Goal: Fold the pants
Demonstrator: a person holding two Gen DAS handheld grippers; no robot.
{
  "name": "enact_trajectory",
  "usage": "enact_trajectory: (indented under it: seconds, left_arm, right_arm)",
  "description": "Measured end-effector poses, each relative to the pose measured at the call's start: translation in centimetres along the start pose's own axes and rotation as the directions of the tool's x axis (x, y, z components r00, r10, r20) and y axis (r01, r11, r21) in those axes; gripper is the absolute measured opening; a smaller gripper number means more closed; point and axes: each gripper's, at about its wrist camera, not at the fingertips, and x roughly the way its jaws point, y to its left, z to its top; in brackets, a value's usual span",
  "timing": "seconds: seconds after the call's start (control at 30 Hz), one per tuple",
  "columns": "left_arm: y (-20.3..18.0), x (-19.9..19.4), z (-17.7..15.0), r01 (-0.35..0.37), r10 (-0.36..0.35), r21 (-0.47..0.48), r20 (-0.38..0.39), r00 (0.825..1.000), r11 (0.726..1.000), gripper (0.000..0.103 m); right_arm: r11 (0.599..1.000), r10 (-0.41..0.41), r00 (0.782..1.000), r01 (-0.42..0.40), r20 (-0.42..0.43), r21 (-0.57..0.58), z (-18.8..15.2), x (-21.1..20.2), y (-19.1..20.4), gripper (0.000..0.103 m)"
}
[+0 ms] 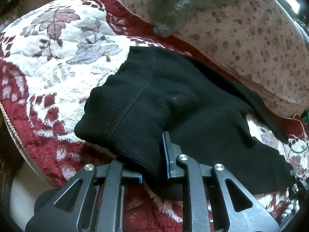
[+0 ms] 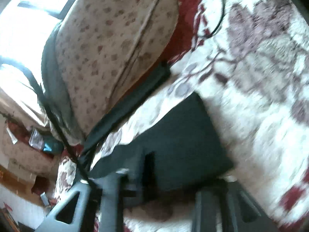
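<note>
Black knit pants (image 1: pixel 158 104) lie on a red and white floral fleece blanket (image 1: pixel 58 61). My left gripper (image 1: pixel 152 162) is shut on the ribbed waistband end, which bunches between its blue-edged pads (image 1: pixel 165 154). One leg trails right along the blanket's edge. In the blurred right wrist view the pants (image 2: pixel 173 145) lie over my right gripper (image 2: pixel 173 174); cloth covers its fingers, so its state is unclear. A narrow leg strip (image 2: pixel 127 104) runs up toward the pillow.
A pale spotted pillow (image 1: pixel 251 44) lies behind the pants, with a grey fuzzy garment (image 1: pixel 189 3) on it. It also shows in the right wrist view (image 2: pixel 108 44). A thin black cable (image 2: pixel 218 19) lies on the blanket. Clutter (image 2: pixel 38 141) sits at left.
</note>
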Motion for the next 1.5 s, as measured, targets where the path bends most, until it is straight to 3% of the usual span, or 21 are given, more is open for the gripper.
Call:
enact_trajectory:
  seconds: [0.13,0.17,0.33,0.43,0.5,0.7,0.9,1.2,1.5]
  left_arm:
    - [-0.1,0.0,-0.1,-0.003,0.003,0.0,-0.001,1.0,1.0,0.016]
    - [-0.1,0.0,-0.1,-0.008,0.008,-0.004,-0.004,1.0,1.0,0.023]
    - [0.6,-0.1,-0.4,-0.034,0.034,-0.017,-0.007,0.999,0.999,0.033]
    - [1.0,-0.7,-0.5,-0.054,0.054,-0.008,-0.005,0.999,0.999,0.035]
    - [1.3,-1.3,-0.6,-0.058,0.058,-0.011,-0.005,0.998,0.998,0.035]
    - [1.3,-3.9,-0.3,-0.104,0.103,0.013,0.042,0.994,0.995,0.035]
    - [1.1,-7.2,0.8,-0.163,0.161,-0.002,0.149,0.976,0.987,0.035]
    - [-1.0,-6.7,2.1,-0.066,0.064,0.008,0.106,0.992,0.998,0.035]
    - [-6.2,-2.0,3.9,0.088,-0.088,0.005,0.028,0.996,0.996,0.035]
  right_arm:
    - [0.98,-0.1,0.995,0.102,0.018,-0.173,0.0,-0.9,2.1,0.007]
    - [0.977,-0.115,0.993,0.116,0.017,-0.181,-0.1,-0.9,2.0,0.007]
    - [0.967,-0.204,0.979,0.201,0.0,-0.158,-0.6,-0.4,0.6,0.015]
    - [0.94,-0.291,0.956,0.29,0.02,-0.182,-0.4,-1.4,0.9,0.02]
    - [0.935,-0.296,0.954,0.299,0.043,-0.189,0.2,-2.2,1.4,0.02]
    - [0.959,-0.207,0.971,0.226,0.119,-0.171,2.1,-5.0,3.0,0.026]
    - [0.962,-0.112,0.99,0.128,0.08,-0.24,1.8,-3.5,6.4,0.034]
    - [0.961,-0.033,0.998,0.017,-0.051,-0.275,0.6,1.9,9.4,0.034]
    - [0.986,-0.007,0.992,-0.014,-0.124,-0.169,2.4,7.2,9.1,0.04]
